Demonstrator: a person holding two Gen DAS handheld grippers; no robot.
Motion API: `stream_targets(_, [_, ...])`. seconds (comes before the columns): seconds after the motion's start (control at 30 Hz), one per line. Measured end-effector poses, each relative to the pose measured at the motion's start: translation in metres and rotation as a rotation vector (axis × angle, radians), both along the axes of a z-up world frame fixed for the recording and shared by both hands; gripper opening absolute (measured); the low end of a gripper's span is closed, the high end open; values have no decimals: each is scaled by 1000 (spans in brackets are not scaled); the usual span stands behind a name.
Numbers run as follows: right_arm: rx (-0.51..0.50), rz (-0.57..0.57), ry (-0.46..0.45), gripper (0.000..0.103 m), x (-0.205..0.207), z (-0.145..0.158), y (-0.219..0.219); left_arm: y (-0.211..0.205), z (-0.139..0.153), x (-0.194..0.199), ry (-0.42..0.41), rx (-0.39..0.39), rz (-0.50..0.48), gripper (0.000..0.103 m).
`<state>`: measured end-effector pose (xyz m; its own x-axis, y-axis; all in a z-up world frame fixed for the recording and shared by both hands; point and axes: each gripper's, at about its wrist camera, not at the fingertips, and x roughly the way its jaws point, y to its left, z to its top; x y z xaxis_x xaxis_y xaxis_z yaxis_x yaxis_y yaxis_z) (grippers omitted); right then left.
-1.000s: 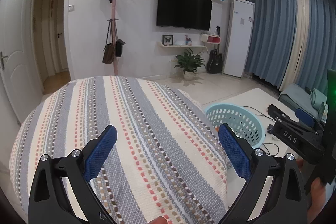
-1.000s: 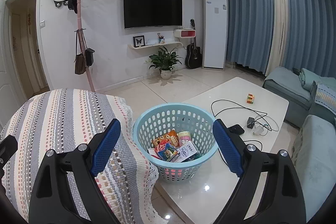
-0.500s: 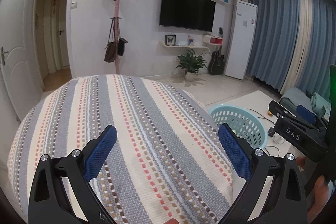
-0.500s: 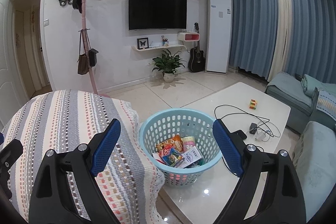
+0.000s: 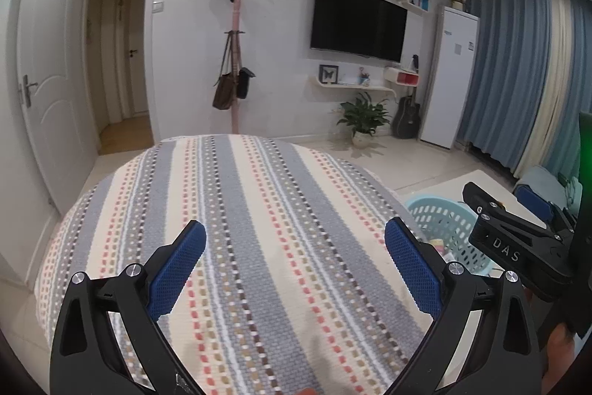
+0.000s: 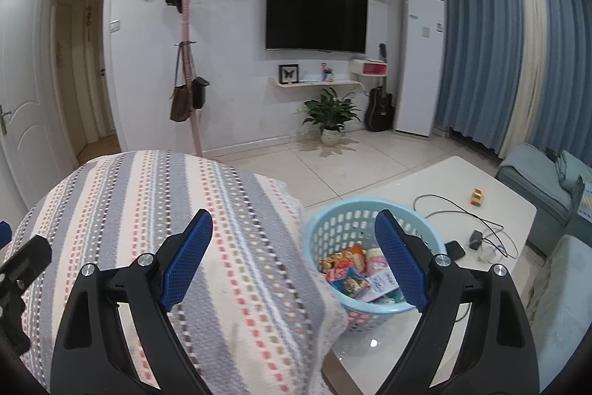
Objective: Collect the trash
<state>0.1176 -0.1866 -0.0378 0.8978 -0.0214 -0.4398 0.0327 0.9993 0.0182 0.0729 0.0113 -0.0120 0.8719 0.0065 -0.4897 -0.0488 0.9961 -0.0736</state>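
Hovering empty over the striped cushion (image 6: pixel 155 247), both the left gripper (image 5: pixel 294 269) and right gripper (image 6: pixel 294 258) have jaws spread wide, probably since the snack wrappers (image 6: pixel 351 274) already sit in the blue basket (image 6: pixel 333 228).

White letters "DAS" stand on the black body of the right gripper (image 5: pixel 518 247); the packet labels in the basket (image 6: pixel 370 221) are unreadable.
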Motion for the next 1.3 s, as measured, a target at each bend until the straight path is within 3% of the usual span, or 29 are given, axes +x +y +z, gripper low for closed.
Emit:
stream_targets(0.77, [-26,161,73,85,39,-18,95,70,-26,22,88,-36,163,94])
stream_targets(1.3, [-21,146,71,85,36,-16,88,55,-23,23,87,-23,131,94])
